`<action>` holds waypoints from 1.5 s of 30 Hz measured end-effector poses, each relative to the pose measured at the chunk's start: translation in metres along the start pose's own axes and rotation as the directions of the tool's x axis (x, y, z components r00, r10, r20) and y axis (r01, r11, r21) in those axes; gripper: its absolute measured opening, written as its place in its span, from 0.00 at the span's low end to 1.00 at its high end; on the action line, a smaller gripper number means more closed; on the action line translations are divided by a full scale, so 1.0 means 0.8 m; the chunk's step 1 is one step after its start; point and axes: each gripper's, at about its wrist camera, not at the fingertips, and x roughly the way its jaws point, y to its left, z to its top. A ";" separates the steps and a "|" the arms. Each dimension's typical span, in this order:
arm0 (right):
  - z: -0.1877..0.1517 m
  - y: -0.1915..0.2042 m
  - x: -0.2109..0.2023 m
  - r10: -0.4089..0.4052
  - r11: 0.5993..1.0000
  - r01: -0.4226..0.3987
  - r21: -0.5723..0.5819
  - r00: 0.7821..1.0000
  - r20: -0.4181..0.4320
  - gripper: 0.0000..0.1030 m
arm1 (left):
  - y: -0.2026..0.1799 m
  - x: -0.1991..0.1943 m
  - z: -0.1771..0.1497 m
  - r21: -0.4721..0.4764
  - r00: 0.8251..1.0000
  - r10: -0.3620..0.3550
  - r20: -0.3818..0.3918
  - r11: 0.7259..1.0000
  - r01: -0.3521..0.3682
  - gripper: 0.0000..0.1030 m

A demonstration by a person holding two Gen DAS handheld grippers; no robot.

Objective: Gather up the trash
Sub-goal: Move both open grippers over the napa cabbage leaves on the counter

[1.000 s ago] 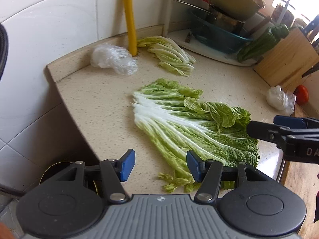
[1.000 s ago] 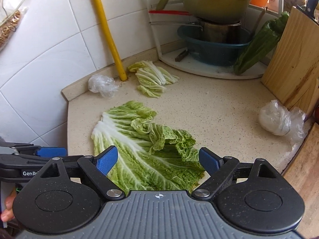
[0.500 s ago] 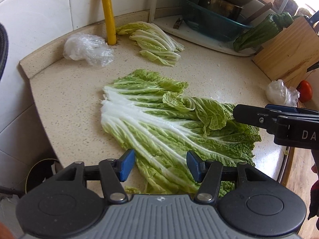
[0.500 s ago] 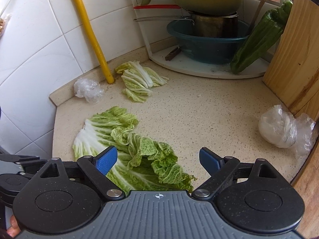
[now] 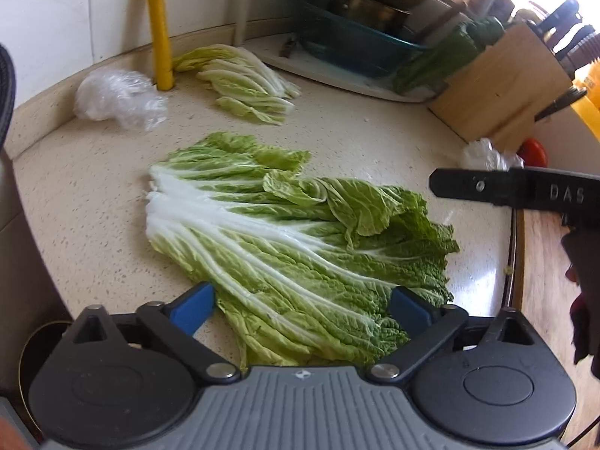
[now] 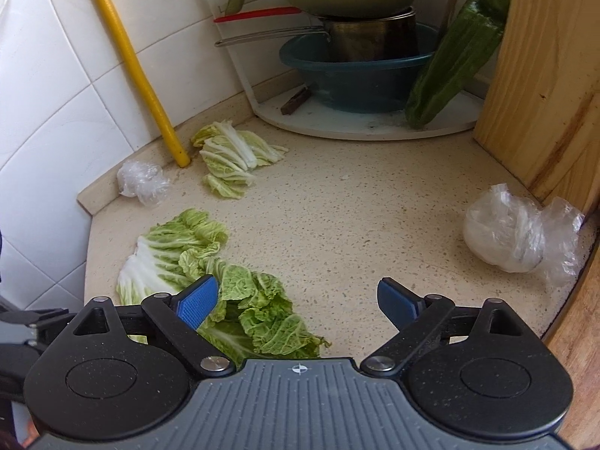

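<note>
A big pile of cabbage leaves (image 5: pixel 285 232) lies on the speckled counter (image 5: pixel 356 138); it also shows in the right wrist view (image 6: pixel 187 251). My left gripper (image 5: pixel 300 309) is open wide, its blue pads on either side of the pile's near edge. My right gripper (image 6: pixel 296 302) is open and empty over the counter, its left pad above the leaves' leafy end. A smaller leaf pile (image 5: pixel 243 82) (image 6: pixel 232 157) lies by the yellow pipe. One crumpled plastic wrap (image 5: pixel 116 99) (image 6: pixel 140 183) sits at the back left, another (image 6: pixel 521 232) (image 5: pixel 483 155) at the right edge.
A yellow pipe (image 6: pixel 131 60) stands in the corner. A white corner shelf (image 6: pixel 375 123) holds a teal basin (image 6: pixel 356 75), pots and a green gourd (image 6: pixel 457 52). A wooden board (image 6: pixel 547 67) leans at the right. A tomato (image 5: pixel 534 152) lies beyond it.
Both grippers have moved forward over the counter. The left jaws opened wider around the big pile's near edge. The right gripper shifted right, off most of the pile.
</note>
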 end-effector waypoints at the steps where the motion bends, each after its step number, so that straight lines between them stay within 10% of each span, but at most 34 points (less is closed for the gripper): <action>1: 0.000 -0.005 -0.003 -0.006 1.000 0.006 0.007 1.000 0.004 0.92 | 0.001 -0.002 -0.001 -0.002 1.000 -0.006 0.004 1.000 0.006 0.99; 7: -0.005 -0.041 -0.022 -0.050 0.997 0.048 0.058 0.998 0.034 0.93 | 0.038 -0.010 -0.002 -0.158 0.982 -0.177 0.059 0.970 0.184 0.97; 13: -0.006 -0.063 -0.028 -0.077 0.993 0.072 0.095 0.996 0.055 0.93 | 0.065 0.007 0.004 -0.270 0.920 -0.342 0.189 0.883 0.384 0.97; 17: -0.004 -0.075 -0.036 -0.103 0.990 0.096 0.107 0.993 0.061 0.93 | 0.093 -0.003 -0.025 -0.312 0.848 -0.464 0.255 0.791 0.526 0.94; 26: 0.002 -0.082 -0.025 -0.081 0.990 0.073 0.123 0.995 0.058 0.93 | 0.059 0.047 0.042 -0.241 0.837 -0.471 0.280 0.809 0.536 0.93; 27: 0.006 -0.079 -0.023 -0.064 0.992 0.057 0.110 0.996 0.060 0.93 | 0.059 0.053 0.047 -0.260 0.850 -0.451 0.273 0.816 0.516 0.77; 29: 0.016 -0.068 -0.019 -0.057 0.996 0.053 0.068 0.996 0.067 0.93 | 0.065 0.071 0.051 -0.348 0.887 -0.393 0.241 0.819 0.457 0.13; 30: 0.020 -0.064 -0.017 -0.055 0.997 0.051 0.056 0.996 0.071 0.93 | 0.078 0.083 0.047 -0.418 0.879 -0.414 0.235 0.773 0.476 0.05; 31: 0.025 -0.060 -0.016 -0.047 0.998 0.043 0.052 0.996 0.075 0.93 | 0.087 0.089 0.042 -0.457 0.857 -0.442 0.265 0.725 0.515 0.05; 33: 0.034 -0.052 -0.010 -0.023 0.999 0.020 0.033 0.997 0.077 0.93 | 0.085 0.089 0.044 -0.449 0.859 -0.437 0.267 0.732 0.512 0.05; 36: 0.041 -0.039 0.004 -0.011 1.000 0.011 -0.002 0.998 0.064 0.93 | 0.094 0.089 0.049 -0.490 0.813 -0.461 0.354 0.649 0.582 0.05; 41: 0.042 -0.027 0.019 0.016 1.000 -0.015 -0.011 0.999 0.043 0.93 | 0.110 0.084 0.053 -0.505 0.774 -0.472 0.422 0.587 0.633 0.12; 45: 0.044 -0.025 0.018 0.027 1.000 -0.026 -0.015 0.999 0.045 0.93 | 0.104 0.077 0.042 -0.519 0.758 -0.517 0.397 0.555 0.651 0.44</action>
